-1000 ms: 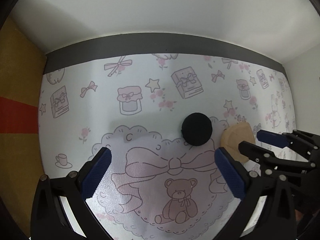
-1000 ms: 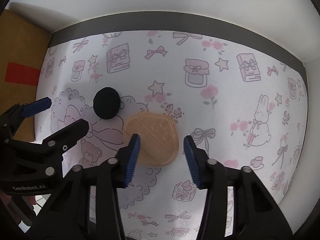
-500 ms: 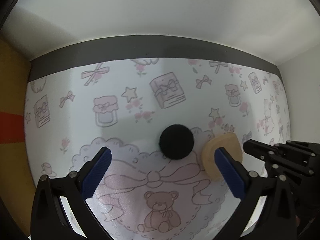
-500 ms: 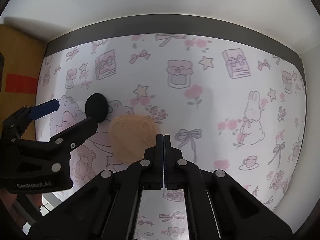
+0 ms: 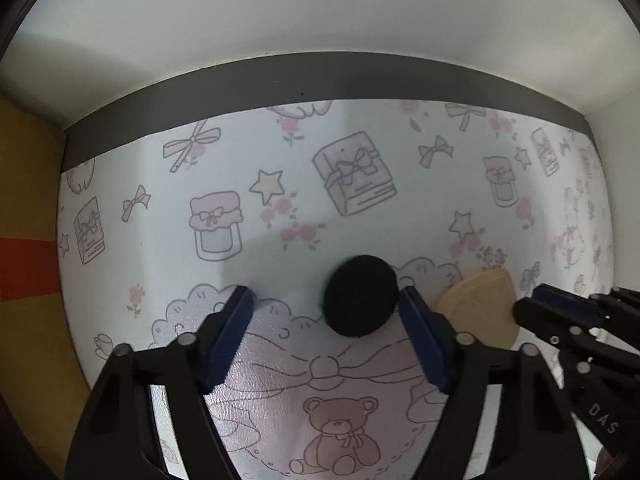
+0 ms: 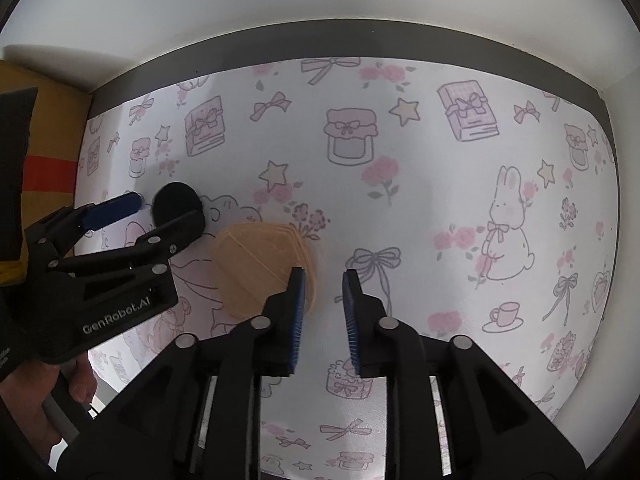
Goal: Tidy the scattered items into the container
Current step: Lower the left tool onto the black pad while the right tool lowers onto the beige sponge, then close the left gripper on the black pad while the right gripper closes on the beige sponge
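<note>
While a patterned mat [image 5: 280,208] printed with bows, jam jars, books and a teddy bear is covering the table, a grey strip [image 5: 320,76] is running along its far edge beneath a white wall [image 5: 320,12], and a brown cardboard box [image 5: 28,208] with a red band is sitting off to the left. Nothing is lying between the grippers and the two loose items on the mat.

A round black puff [image 5: 360,296] is resting flat on the mat, between the tips of the left gripper [image 5: 324,308], close against the inner face of the right-hand finger and well clear of the left-hand one. The left gripper is standing wide open and is gripping nothing. In the right wrist view the same puff [image 6: 176,204] is showing between the left gripper's [image 6: 160,216] blue-padded finger and its black one.

A flat tan sponge [image 6: 260,264], roughly teardrop in shape, is lying just beside the puff toward the right. The right gripper [image 6: 324,284] is hovering with its jaws partly open, a narrow gap showing between the blue pads, and is holding nothing; its left-hand finger is overlapping the sponge's near right edge, though contact cannot be made out. From the left wrist view the sponge [image 5: 476,308] is peeking out between the two tools, with the right gripper [image 5: 552,312] reaching in from the right.

Both tools are angling downward toward the mat, side by side.
</note>
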The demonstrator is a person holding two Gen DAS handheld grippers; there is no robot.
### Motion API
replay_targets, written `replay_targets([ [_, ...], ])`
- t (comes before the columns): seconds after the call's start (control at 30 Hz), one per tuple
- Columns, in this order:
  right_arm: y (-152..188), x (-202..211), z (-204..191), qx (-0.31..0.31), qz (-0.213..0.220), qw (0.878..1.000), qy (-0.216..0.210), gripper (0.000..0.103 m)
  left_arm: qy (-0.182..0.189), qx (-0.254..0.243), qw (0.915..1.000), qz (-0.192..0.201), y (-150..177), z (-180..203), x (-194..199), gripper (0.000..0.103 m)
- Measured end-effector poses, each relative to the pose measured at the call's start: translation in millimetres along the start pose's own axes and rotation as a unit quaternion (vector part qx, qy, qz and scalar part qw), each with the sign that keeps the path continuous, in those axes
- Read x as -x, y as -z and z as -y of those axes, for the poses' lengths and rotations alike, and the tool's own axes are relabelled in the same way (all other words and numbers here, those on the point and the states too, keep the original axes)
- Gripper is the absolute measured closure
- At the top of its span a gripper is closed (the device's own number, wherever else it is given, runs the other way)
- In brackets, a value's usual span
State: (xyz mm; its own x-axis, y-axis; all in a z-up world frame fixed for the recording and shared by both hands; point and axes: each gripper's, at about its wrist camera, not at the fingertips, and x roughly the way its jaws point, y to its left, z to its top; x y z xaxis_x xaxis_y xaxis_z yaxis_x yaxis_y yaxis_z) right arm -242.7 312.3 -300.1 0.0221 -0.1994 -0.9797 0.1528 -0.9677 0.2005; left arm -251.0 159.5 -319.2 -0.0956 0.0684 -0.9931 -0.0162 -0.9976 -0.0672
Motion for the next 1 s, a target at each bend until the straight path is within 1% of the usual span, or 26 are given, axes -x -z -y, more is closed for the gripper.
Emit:
replay_targets([
  [0.03,-0.8,-0.2,-2.2,0.001,0.001,1.000,-0.001,0.078,-0.008,0.000,1.0000,0.004,0.4,-1.3,1.2,0.053],
  [0.07,-1.4,-0.8,-4.7,0.003,0.000,1.000,-0.002,0.072,-0.015,-0.001,0.9999,0.006,0.7,-3.0,2.2,0.063],
  [0.1,-2.4,-1.2,-7.1,0.004,0.001,1.000,-0.004,0.067,-0.015,0.001,0.9999,0.007,0.9,-5.9,2.8,0.066],
  [0.13,-2.8,-1.1,-9.2,0.004,0.002,1.000,-0.005,0.054,-0.009,0.005,0.9999,0.006,0.6,-9.6,3.2,0.067],
  [0.17,0.0,-0.3,-12.4,0.005,0.005,1.000,-0.005,0.044,-0.001,0.010,0.9999,0.004,0.1,-12.5,3.2,0.068],
  [0.23,-1.5,-0.6,-20.2,0.010,0.011,1.000,-0.003,0.039,0.008,0.016,0.9998,-0.001,0.4,-18.6,3.4,0.068],
  [0.33,-1.2,-6.6,-33.8,0.029,0.006,1.000,0.010,0.035,0.017,0.025,0.9995,-0.005,2.8,-27.4,3.9,0.068],
  [0.53,3.7,-27.5,-53.3,0.064,-0.024,0.997,0.046,0.034,0.025,0.034,0.9991,-0.007,7.7,-38.4,8.1,0.068],
  [0.63,6.8,-29.8,-61.0,0.077,-0.021,0.994,0.077,0.043,0.028,0.034,0.9990,-0.008,9.2,-41.2,9.0,0.068],
  [0.7,6.5,-27.8,-58.9,0.065,-0.017,0.996,0.066,0.049,0.030,0.034,0.9989,-0.006,9.8,-42.4,10.5,0.068],
  [0.73,6.2,-26.8,-57.5,0.061,-0.018,0.996,0.062,0.054,0.032,0.035,0.9989,-0.005,10.0,-42.9,11.9,0.068],
  [0.77,6.0,-26.0,-56.5,0.059,-0.020,0.996,0.058,0.063,0.033,0.034,0.9989,-0.003,10.1,-43.1,13.3,0.068],
  [0.83,5.7,-22.7,-53.5,0.051,-0.021,0.997,0.046,0.065,0.037,0.033,0.9988,-0.001,10.6,-42.7,16.3,0.068],
  [0.9,5.7,-16.9,-51.7,0.044,-0.014,0.998,0.045,0.065,0.041,0.031,0.9986,0.002,11.7,-41.7,20.5,0.068],
  [1.0,7.0,-6.2,-50.0,0.038,-0.003,0.998,0.041,0.070,0.045,0.028,0.9986,0.007,15.0,-40.2,26.5,0.068],
])
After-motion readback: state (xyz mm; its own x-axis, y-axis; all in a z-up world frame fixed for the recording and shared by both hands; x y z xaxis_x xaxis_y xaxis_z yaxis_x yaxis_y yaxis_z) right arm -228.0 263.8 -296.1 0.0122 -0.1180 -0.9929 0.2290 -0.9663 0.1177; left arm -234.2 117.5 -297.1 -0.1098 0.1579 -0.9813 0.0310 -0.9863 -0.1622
